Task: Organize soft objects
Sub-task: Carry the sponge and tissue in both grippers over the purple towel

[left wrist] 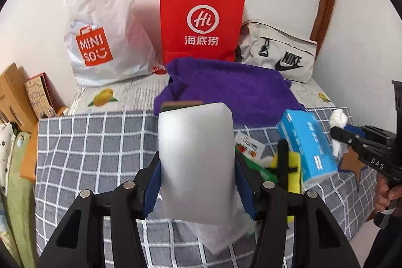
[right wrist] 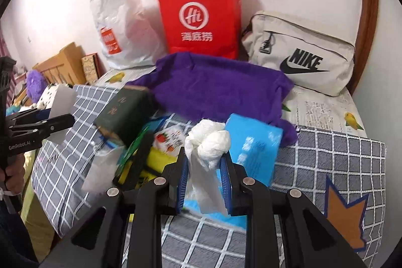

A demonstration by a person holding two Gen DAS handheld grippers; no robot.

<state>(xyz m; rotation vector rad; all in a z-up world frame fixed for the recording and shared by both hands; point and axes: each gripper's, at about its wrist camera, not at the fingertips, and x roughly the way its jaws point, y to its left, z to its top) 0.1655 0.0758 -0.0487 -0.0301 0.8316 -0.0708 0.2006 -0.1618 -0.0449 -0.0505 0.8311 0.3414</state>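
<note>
The left claw (left wrist: 198,182) is clamped across the lower flanks of a pale, smooth-skinned white foam block (left wrist: 196,139), its blue ribbed pads (left wrist: 150,192) pressing in on both sides so that the block stands upright above the bed. The block looks light and springy; a grip low on its broad sides, as here, should hold it, though too hard a squeeze would likely dent it. The right claw (right wrist: 204,175) is closed on the thin tail of a crumpled white plastic bag knotted into a wad (right wrist: 208,139), the bulb of the wad sitting just above the pads. It appears nearly weightless and slippery, so the bunched neck below the knot is the surest place to pinch. Beneath both claws lies a grey blanket with a white grid (left wrist: 95,142), strewn with a blue tissue pack (right wrist: 253,149), a yellow sponge (left wrist: 294,165) and a dark green box (right wrist: 123,112). Beyond these spreads a purple fleece cloth (left wrist: 226,92); against the wall stand a white plastic shopping bag (left wrist: 105,24), a red paper carrier bag (left wrist: 201,14) and a beige fabric pouch (left wrist: 281,54).
</note>
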